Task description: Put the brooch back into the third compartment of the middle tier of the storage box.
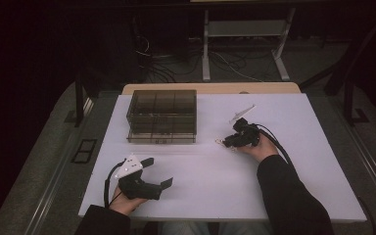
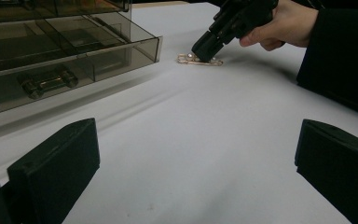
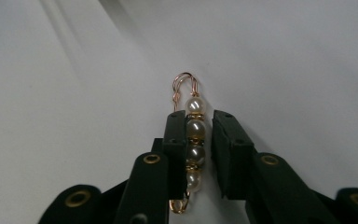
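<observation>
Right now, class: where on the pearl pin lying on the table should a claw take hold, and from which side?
Grip the pearl pin across its row of pearls, coming from above: it lies flat, and the pearls are its thickest part. The right claw already straddles them that way.

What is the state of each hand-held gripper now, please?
Left hand-held gripper: open, holding nothing, resting on the white table.
Right hand-held gripper: closed around the pearl pin lying on the table.
</observation>
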Demonstrator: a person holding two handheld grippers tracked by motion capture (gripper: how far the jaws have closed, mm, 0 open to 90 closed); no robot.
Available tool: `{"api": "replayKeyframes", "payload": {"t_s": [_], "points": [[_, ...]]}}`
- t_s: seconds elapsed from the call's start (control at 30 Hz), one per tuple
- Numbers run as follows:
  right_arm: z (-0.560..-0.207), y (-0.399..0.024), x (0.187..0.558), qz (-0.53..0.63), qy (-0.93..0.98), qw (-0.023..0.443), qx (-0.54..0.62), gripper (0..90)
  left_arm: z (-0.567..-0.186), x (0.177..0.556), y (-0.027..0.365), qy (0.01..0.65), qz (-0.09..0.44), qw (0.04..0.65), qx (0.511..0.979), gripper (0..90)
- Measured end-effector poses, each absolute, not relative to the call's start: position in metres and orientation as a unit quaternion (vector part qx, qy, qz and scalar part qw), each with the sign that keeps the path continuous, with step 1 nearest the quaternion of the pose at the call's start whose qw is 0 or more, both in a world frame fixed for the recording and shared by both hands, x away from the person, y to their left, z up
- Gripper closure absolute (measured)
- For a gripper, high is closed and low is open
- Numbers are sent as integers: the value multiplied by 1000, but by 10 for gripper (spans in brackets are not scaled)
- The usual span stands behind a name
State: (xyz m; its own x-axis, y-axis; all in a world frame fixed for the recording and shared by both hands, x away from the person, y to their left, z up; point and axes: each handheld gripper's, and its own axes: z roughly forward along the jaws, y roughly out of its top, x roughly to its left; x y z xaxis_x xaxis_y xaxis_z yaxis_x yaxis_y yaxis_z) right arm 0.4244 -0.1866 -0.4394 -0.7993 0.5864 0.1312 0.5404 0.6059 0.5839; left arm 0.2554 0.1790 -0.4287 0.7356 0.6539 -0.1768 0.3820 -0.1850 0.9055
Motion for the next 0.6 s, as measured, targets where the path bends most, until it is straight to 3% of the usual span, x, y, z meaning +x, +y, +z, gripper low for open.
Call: {"api": "replayKeyframes", "payload": {"t_s": [0.2, 0.6], "points": [[-437, -182, 421, 296, 900, 50, 316, 787, -429, 255, 179, 341, 126, 539, 760, 0], [-437, -189, 427, 305, 886, 12, 348, 797, -429, 255, 179, 341, 126, 539, 760, 0]]}}
